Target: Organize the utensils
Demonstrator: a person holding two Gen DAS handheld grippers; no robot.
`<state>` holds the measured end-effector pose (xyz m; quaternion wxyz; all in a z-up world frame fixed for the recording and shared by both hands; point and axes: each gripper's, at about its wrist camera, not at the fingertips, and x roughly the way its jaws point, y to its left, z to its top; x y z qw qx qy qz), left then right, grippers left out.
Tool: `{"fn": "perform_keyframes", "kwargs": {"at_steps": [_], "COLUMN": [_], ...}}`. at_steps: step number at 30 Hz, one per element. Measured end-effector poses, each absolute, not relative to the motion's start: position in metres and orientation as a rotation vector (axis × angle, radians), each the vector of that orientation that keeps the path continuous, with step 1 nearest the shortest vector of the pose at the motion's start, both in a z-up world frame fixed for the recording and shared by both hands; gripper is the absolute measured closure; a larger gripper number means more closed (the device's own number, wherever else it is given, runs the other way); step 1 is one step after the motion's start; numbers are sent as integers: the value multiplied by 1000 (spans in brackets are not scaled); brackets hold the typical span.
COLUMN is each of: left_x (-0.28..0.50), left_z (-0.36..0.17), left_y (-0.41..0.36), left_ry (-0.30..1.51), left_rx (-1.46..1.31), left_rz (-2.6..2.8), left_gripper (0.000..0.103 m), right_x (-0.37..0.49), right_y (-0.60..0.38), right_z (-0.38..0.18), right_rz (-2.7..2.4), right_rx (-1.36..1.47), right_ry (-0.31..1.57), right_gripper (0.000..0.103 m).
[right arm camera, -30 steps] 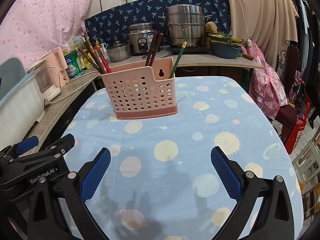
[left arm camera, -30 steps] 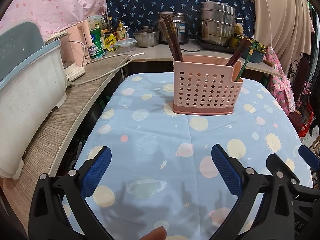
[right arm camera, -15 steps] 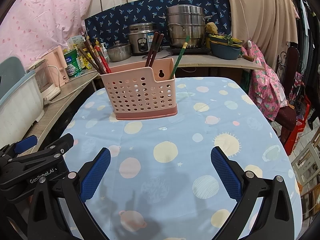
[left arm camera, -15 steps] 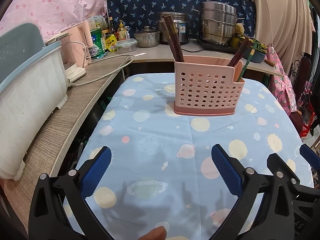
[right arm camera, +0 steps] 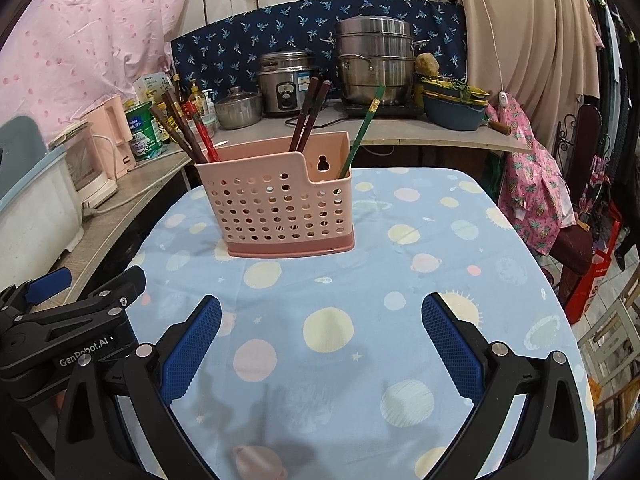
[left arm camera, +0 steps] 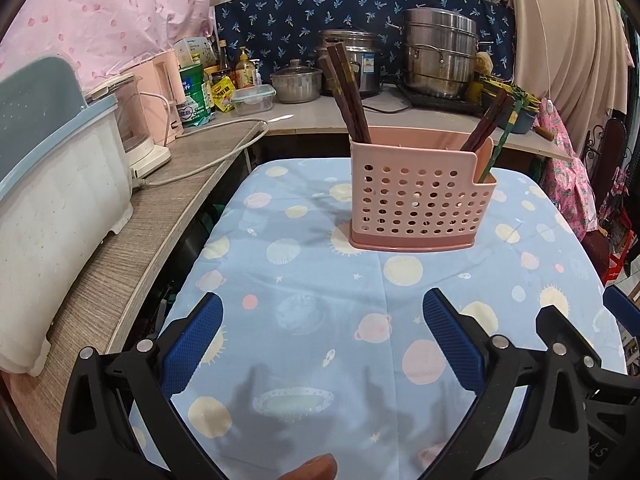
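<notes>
Utensils all in the holder, claws drifting back a touch.

Pink holder (right arm camera: 280,204) upright mid-surface (right arm camera: 400,280), dark chopsticks (right arm camera: 182,130) far-left, green one (right arm camera: 362,132) right; barely shifted across the last second. Left claw (left arm camera: 322,340) and right claw (right arm camera: 320,340) both wide, empty, near edge. Sorting probably finished.

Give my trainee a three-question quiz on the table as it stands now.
1. True or false: both the left gripper and the right gripper are open and hold nothing.
2. What colour is the lone stick in the low end of the basket?
3. What lies on the tablecloth between the grippers and the basket? A) spoons B) nothing C) a plate

Key: 1 true; 2 green; 3 B.
</notes>
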<state>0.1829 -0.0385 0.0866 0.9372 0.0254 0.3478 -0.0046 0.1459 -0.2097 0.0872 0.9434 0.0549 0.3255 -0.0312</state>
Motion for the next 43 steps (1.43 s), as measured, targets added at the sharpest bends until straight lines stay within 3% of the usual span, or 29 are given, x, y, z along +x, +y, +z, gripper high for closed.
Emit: {"fn": "perform_keyframes", "kwargs": {"at_steps": [43], "left_x": [224], "left_z": [71], "left_y": [-53], "left_ry": [749], "left_rx": [59], "left_rz": [4], "left_gripper": [10], "right_x": [192], "right_y": [-210], "right_z": [74], "right_rz": [-66], "right_rx": [75], "right_ry": [690], "right_gripper": [6]}}
